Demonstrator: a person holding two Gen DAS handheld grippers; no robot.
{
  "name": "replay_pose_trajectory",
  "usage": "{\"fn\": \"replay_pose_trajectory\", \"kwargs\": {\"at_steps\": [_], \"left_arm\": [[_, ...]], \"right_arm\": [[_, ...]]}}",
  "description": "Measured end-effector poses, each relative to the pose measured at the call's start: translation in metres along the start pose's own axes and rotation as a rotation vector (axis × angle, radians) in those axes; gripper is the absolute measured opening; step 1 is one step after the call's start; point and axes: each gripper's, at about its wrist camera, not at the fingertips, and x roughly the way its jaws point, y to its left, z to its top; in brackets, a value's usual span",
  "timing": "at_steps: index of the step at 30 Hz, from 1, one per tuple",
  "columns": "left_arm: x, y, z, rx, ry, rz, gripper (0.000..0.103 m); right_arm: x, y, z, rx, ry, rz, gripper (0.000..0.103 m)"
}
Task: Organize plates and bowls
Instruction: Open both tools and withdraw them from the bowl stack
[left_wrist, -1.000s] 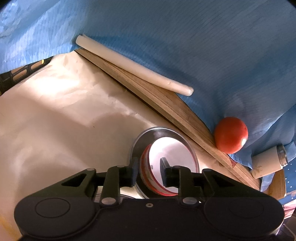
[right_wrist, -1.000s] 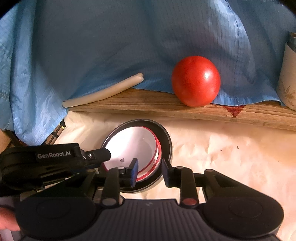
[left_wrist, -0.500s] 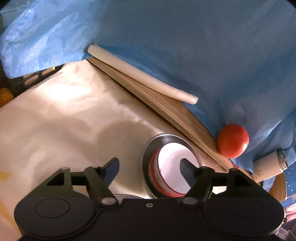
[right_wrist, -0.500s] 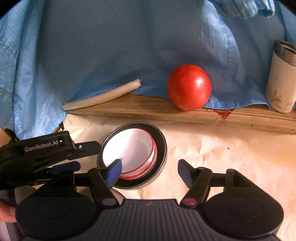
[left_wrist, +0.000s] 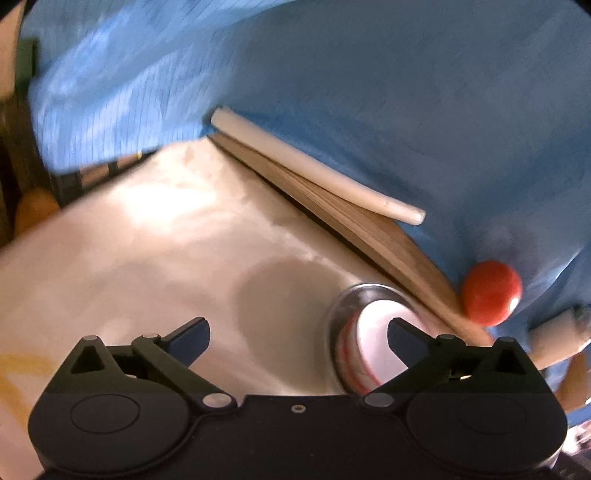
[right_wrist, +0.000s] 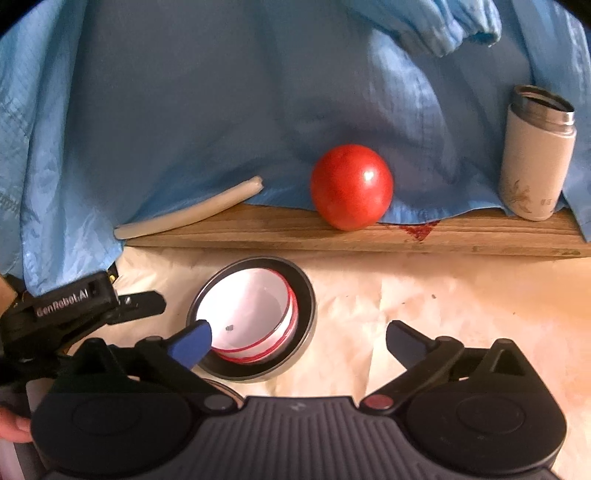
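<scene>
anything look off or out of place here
A red stain marks the wooden board, just right of the tomato, like a spill. The tomato and a flask don't belong with dishes. The bowl sits neatly inside the dark plate.
</scene>
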Motion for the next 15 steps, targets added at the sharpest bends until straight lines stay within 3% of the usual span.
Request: {"fn": "replay_pose_trajectory", "kwargs": {"at_steps": [8,15], "left_arm": [[-0.004,0.014,0.006,0.119,-0.014,0.023,0.102],[0.003,0.027,0.003,0.224,0.076,0.024,0.102]], "right_arm": [[-0.010,0.002,-0.008,-0.076,-0.058,-0.107,0.103],[-0.016,-0.002,-0.014,-0.099,-0.065,-0.162,0.103]]}}
